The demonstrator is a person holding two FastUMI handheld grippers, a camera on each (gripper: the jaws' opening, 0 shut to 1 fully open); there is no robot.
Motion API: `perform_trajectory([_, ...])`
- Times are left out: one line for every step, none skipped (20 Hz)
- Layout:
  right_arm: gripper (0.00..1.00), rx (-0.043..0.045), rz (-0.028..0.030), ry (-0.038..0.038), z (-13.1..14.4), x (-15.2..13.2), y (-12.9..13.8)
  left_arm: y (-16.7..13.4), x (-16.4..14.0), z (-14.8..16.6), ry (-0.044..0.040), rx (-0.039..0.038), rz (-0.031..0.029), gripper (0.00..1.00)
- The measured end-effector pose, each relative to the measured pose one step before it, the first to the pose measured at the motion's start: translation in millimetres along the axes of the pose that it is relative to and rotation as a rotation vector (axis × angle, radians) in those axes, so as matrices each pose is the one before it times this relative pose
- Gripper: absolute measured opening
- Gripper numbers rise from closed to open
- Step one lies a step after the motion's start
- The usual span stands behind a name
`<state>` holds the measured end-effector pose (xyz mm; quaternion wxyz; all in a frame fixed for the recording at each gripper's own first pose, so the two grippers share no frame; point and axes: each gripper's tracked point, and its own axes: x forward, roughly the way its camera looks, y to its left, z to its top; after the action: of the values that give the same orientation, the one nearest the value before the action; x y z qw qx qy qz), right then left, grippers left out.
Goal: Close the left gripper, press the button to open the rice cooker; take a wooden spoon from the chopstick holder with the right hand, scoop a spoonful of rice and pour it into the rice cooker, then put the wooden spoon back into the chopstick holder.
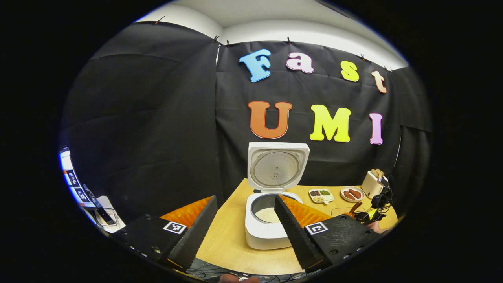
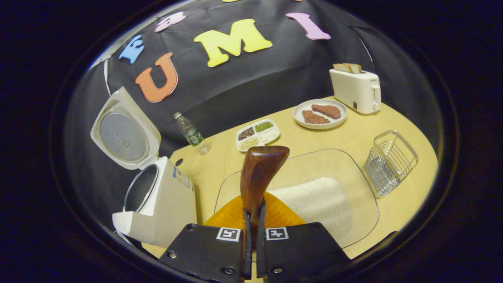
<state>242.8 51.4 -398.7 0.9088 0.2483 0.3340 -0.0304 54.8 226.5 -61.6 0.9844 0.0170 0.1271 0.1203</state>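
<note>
Right gripper (image 2: 253, 220) with fingers pinched nearly together on the handle of the wooden spoon (image 2: 259, 173), bowl pointing to 12 o'clock over the clear tray (image 2: 353, 173) of rice (image 2: 318, 200). The spoon appears stiff, light and smooth; a grip low on the handle probably resists twisting. Chopstick holder (image 2: 389, 161) at 3 o'clock; rice cooker (image 2: 157, 200) at 9 o'clock, lid raised. Left gripper (image 1: 245, 220) with fingers spread wide, holding nothing, the cooker's pot (image 1: 267, 212) between them, rice inside
</note>
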Motion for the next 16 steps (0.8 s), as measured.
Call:
perform_trajectory([0.10, 0.04367, 0.01260, 0.00939, 0.05, 0.61, -3.09, -2.52, -3.32, 1.85, -0.00433, 0.00161, 0.00527, 0.94])
perform_trajectory([0.10, 0.04238, 0.01458, 0.00896, 1.11, -0.93, -3.21, -3.95, -2.81, 2.08, -0.00556, -0.00150, 0.00325, 0.94])
perform_trajectory([0.10, 0.03726, 0.01561, 0.00515, 1.74, -2.44, -2.55, -3.69, -2.88, 0.89, -0.00201, -0.00416, 0.00243, 0.94])
perform_trajectory([0.10, 0.03215, 0.00837, -0.00009, 3.43, -3.82, -3.69, -5.36, -3.02, -0.34, 0.00142, -0.00324, 0.00018, 0.94])
perform_trajectory([0.10, 0.02919, 0.01627, 0.00398, 2.33, -2.05, -2.25, -4.76, -2.91, 0.79, 0.00093, -0.00153, 0.00180, 0.94])
perform_trajectory([0.10, 0.02917, 0.01283, -0.00323, 2.44, -3.11, -2.69, -4.42, -2.34, 1.83, -0.00332, 0.00020, -0.00011, 0.94])
perform_trajectory([0.10, 0.03805, 0.01691, -0.00256, 3.12, -3.08, -2.04, -5.62, -3.42, 2.34, -0.00151, 0.00141, -0.00238, 0.94])
perform_trajectory([0.10, 0.03851, 0.01077, -0.00200, 3.61, -4.06, -3.33, -5.44, -2.06, 0.95, -0.00387, 0.00263, -0.00297, 0.94])
perform_trajectory([0.10, 0.03794, 0.01029, -0.00553, 5.63, -3.55, -4.48, -6.99, -2.29, 1.69, -0.00103, 0.00273, -0.00519, 0.94])
perform_trajectory([0.10, 0.03746, 0.01123, -0.01195, 7.96, -4.34, -3.15, -7.80, -1.98, 1.71, -0.00302, 0.00443, -0.00835, 0.94])
perform_trajectory([0.10, 0.03981, 0.01591, -0.01329, 8.55, -5.39, -1.99, -7.59, -1.83, 1.54, -0.00572, 0.00542, -0.00986, 0.94])
perform_trajectory([0.10, 0.03307, 0.01718, -0.01273, 8.34, -5.51, -0.67, -7.13, -0.78, 1.59, -0.00517, 0.00507, -0.01049, 0.94])
perform_trajectory([0.10, 0.02714, 0.01252, -0.00655, 7.14, -5.91, -0.62, -7.40, -0.54, -1.02, 0.00260, 0.00151, -0.00989, 0.94])
perform_trajectory([0.10, 0.01835, 0.00882, -0.00438, 5.84, -6.72, -0.40, -6.04, -1.23, -0.06, -0.00080, -0.00069, -0.00911, 0.94])
perform_trajectory([0.10, 0.00703, 0.00600, -0.00752, 7.21, -6.53, 2.02, -6.41, -0.97, 2.36, -0.00735, -0.00278, -0.00867, 0.94])
perform_trajectory([0.10, -0.00364, 0.00810, -0.00605, 7.38, -6.41, 4.10, -4.33, -1.10, 1.69, -0.01121, -0.00445, -0.00646, 0.94])
